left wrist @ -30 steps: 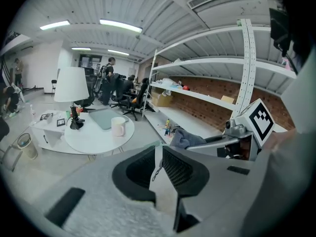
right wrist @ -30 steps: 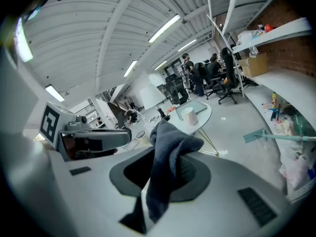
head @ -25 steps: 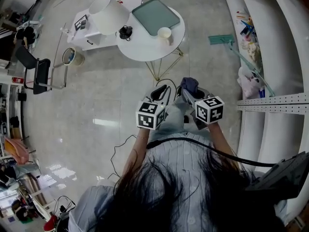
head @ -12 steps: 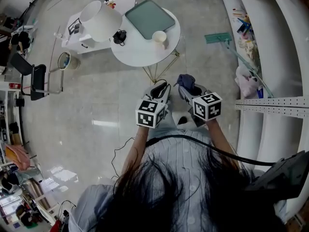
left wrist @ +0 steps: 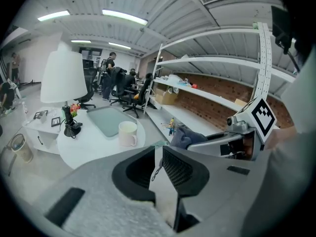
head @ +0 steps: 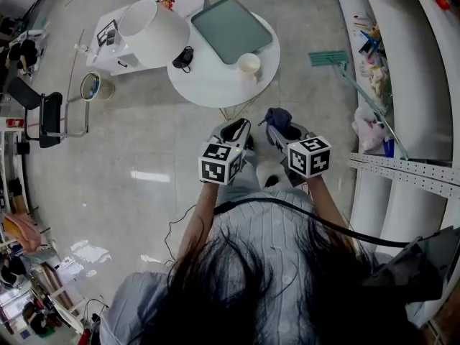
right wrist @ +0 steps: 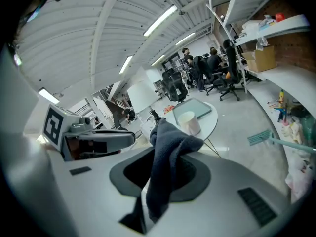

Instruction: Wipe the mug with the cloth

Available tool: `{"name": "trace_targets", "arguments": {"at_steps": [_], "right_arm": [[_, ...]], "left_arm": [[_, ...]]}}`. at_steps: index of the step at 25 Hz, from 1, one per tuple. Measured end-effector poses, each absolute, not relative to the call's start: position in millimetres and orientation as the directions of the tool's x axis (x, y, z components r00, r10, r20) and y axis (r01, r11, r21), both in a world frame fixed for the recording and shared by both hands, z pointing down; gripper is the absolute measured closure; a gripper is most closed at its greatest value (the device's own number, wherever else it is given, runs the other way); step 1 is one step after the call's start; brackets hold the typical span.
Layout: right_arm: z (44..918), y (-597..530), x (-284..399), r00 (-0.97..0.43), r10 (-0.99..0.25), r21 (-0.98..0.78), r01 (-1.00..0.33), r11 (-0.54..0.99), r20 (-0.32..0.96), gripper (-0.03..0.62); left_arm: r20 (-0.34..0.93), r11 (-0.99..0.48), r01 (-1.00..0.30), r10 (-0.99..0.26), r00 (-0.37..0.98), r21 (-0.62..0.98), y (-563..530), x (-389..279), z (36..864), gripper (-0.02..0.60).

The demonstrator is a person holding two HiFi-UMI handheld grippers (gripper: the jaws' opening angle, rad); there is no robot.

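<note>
1. Dark blue-grey cloth (right wrist: 169, 154) is clamped in my right tool (head: 279, 134). It is bunched above the jaws, with a tail hanging down between them.
2. My left tool (left wrist: 159, 164) rides just beside the right one. Its jaws are drawn together to a thin slit, with nothing in it.
3. Both tools are held in the air over a glossy pale grey floor (head: 144, 142). A stretch of open floor lies between them and the round white tabletop (head: 208, 77) ahead.
4. The mug (head: 249, 63) is cream and stands upright on that tabletop with its mouth up, so its long axis is vertical. In the left gripper view its handle sits on the right side. It is close to the tabletop's rim on the side towards the shelves.
5. Just beyond the mug lies a flat grey-green tray (head: 230, 27), apart from it. A small black object (head: 185, 56) sits towards the left rim.
6. A white lamp shade (head: 152, 24) stands left of the tabletop.
7. Curved white shelves (head: 402, 121) close off the right side. A dark chair (head: 50, 113) stands well away on the left.
</note>
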State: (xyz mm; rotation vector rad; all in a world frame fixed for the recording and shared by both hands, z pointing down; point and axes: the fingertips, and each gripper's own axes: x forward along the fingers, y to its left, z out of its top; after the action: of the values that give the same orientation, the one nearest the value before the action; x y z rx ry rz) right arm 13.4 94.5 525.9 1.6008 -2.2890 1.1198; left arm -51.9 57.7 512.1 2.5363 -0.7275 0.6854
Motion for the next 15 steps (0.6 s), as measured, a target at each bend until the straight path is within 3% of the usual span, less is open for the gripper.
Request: {"name": "trace_targets", "arguments": {"at_steps": [15], "right_arm": [[545.4, 16.3, 22.9, -0.346, -0.751, -0.485, -0.874, 0.039, 0.562, 0.508]], "left_arm": [[0.58, -0.791, -0.538, -0.301, 0.757, 0.292, -27.3, -57.8, 538.4, 0.522]]}}
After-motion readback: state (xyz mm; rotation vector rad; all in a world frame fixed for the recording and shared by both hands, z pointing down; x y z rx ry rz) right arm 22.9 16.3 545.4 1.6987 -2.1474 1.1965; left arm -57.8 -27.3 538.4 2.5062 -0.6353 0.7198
